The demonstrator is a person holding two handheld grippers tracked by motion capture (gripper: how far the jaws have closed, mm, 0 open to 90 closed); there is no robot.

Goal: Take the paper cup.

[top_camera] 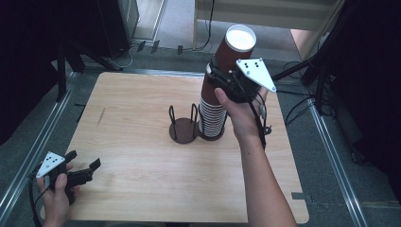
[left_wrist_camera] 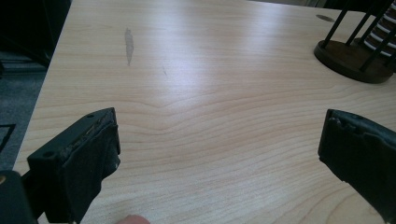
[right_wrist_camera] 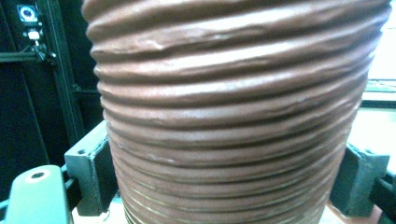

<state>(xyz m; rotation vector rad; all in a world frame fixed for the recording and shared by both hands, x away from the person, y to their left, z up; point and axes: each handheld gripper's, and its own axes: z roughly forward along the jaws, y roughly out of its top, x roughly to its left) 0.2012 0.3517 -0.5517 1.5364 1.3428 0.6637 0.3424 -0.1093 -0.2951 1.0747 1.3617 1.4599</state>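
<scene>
From above, an empty wire rack just left of the right claw, itself clamped on a tall brown cup stack; left claw spread apart over bare table; close up, ribbed brown cups squeezed between both pads.

Wooden table, wire rack (empty)

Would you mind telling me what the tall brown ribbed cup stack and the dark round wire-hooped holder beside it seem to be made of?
The tall brown ribbed cup stack looks like corrugated paper: matte ridges, white rims and lining. The dark round wire-hooped holder seems dark wood or plastic at the base, with thin black metal hoops; the material is uncertain.
</scene>
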